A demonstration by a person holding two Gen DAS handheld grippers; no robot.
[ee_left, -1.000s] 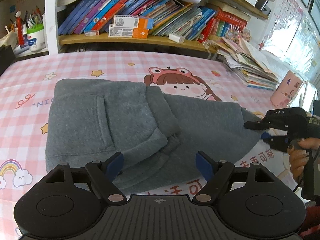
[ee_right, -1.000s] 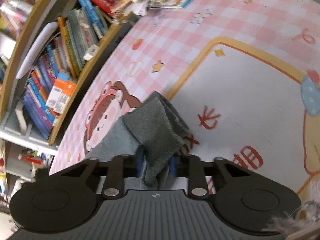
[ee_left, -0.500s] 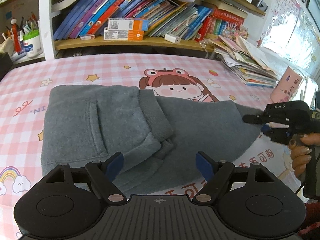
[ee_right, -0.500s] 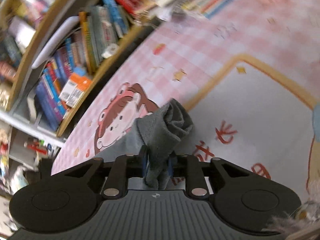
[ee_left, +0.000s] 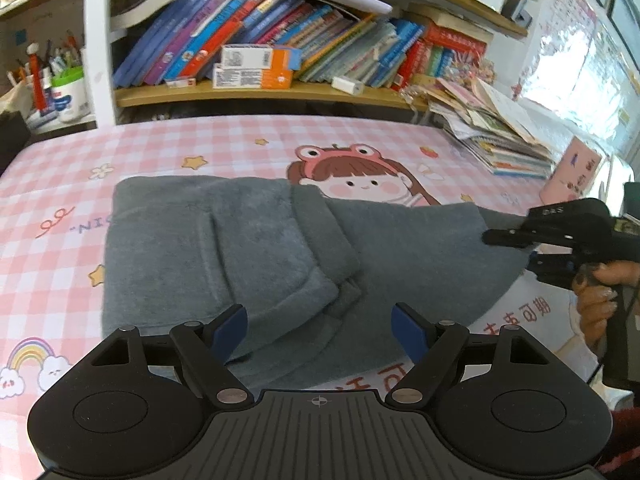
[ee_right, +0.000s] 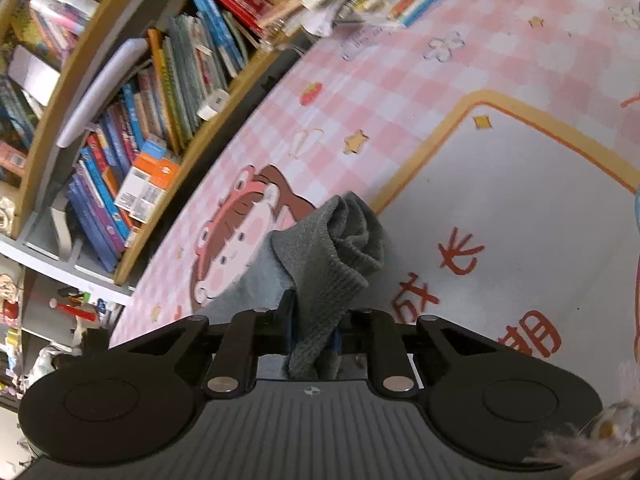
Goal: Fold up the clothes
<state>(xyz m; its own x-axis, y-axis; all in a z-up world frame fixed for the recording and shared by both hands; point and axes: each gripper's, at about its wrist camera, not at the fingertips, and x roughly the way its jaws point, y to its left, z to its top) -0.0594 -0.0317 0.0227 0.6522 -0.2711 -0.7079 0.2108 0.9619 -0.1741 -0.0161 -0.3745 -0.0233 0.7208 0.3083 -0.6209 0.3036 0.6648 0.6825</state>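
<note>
While the grey fleece garment (ee_left: pixel 256 256) lies spread across the pink checked cartoon sheet (ee_left: pixel 60 184), its near part is bunched into thick folds, with a ribbed band (ee_left: pixel 324 236) running across the middle. The cloth covers the lower part of the printed girl in the frog hat (ee_left: pixel 352 178) and reaches over toward the white panel with red characters (ee_left: pixel 516 316).

Your right gripper (ee_right: pixel 314 330) is clamped on the garment's ribbed cuff (ee_right: pixel 328 276), which rises in a twisted bundle between the closed fingers. In the left wrist view, that same gripper (ee_left: pixel 532 248) sits at the cloth's right-hand end, with your right hand (ee_left: pixel 600 296) wrapped around its handle.

Your left gripper (ee_left: pixel 320 326) hovers over the near edge of the garment with its blue-padded fingers (ee_left: pixel 230 328) spread wide apart and nothing between them.

Beyond the sheet, a wooden shelf (ee_left: pixel 256 94) holds a leaning row of books (ee_left: pixel 248 36) and two orange-and-white boxes (ee_left: pixel 256 68). A loose stack of magazines (ee_left: pixel 496 140) sits at the sheet's far right corner, and a white tub of pens (ee_left: pixel 68 92) stands off to the left.
</note>
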